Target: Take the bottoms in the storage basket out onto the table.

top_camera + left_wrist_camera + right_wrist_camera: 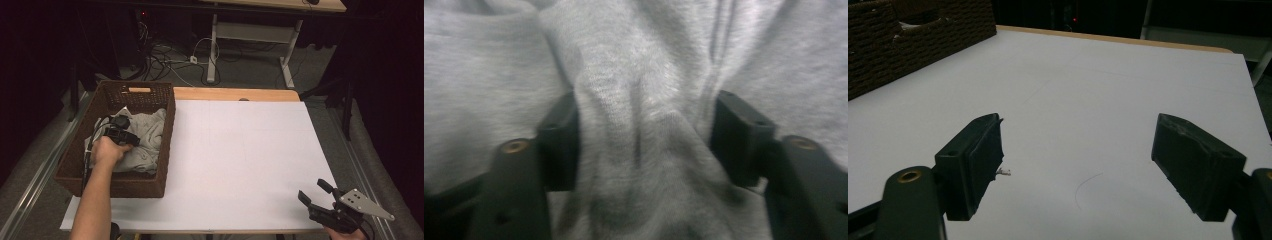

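A grey garment (149, 134) lies crumpled in a brown wicker basket (169, 145) at the table's left. My left gripper (120, 131) reaches down into the basket, held by a hand. In the left gripper view a raised fold of the grey garment (639, 65) fills the gap of the left gripper (644, 115), and both black pads (559, 145) press against its sides. My right gripper (312, 190) rests near the table's front right corner. Its jaws stand wide apart over the white sheet, with nothing between them in the right gripper view (1075, 145).
A white sheet (240, 150) covers the wooden table; its far edge shows bare wood. The basket's woven wall (898, 45) stands at the far left of the right gripper view. Behind the table are cables on the floor and another desk's legs (212, 45).
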`<state>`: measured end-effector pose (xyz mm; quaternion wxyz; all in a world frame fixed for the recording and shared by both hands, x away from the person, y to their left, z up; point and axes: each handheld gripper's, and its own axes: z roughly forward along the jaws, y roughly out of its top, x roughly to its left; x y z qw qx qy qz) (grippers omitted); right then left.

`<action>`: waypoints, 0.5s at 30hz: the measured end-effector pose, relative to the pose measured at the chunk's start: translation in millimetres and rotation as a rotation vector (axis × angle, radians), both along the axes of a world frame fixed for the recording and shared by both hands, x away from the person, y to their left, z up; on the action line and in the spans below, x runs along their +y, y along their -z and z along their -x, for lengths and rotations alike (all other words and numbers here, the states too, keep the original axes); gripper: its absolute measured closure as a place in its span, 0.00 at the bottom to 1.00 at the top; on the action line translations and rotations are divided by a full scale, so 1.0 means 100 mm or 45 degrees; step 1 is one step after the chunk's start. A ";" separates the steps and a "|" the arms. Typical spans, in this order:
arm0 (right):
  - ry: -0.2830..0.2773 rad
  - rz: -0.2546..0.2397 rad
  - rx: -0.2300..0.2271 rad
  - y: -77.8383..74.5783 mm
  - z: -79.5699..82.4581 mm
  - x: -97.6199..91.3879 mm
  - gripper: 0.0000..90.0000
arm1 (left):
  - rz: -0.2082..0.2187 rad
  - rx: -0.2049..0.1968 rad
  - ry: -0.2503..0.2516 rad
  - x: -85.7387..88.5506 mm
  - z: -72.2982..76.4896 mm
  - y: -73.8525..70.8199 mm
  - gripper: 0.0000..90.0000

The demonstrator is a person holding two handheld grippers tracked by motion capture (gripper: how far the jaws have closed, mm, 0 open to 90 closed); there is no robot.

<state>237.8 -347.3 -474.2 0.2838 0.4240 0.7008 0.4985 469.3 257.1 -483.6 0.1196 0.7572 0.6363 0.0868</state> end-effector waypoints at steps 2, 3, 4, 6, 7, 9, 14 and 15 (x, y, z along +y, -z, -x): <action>0.003 0.002 0.003 0.00 0.00 0.00 0.24 | -0.004 0.000 0.011 -0.01 0.00 -0.01 0.52; 0.004 0.004 0.004 0.00 0.00 0.00 0.24 | -0.011 -0.003 0.024 -0.01 0.01 -0.01 0.53; 0.005 0.002 0.008 0.00 0.00 0.00 0.24 | -0.011 -0.003 0.024 -0.01 0.01 -0.01 0.55; 0.007 0.001 0.009 0.00 0.00 -0.01 0.24 | -0.020 -0.003 0.030 0.00 0.01 -0.02 0.64; 0.004 0.002 0.009 0.00 0.00 0.00 0.24 | 0.010 0.006 0.087 -0.02 0.02 -0.03 0.73; -0.009 0.001 0.007 0.00 0.00 0.00 0.24 | -0.026 0.000 0.106 -0.06 0.02 -0.03 0.79; -0.021 -0.007 -0.003 0.00 0.00 0.00 0.24 | -0.030 0.020 0.145 -0.08 0.01 -0.04 0.84; -0.017 -0.014 0.001 0.00 0.00 0.00 0.24 | -0.030 0.020 0.145 -0.08 0.01 -0.04 0.84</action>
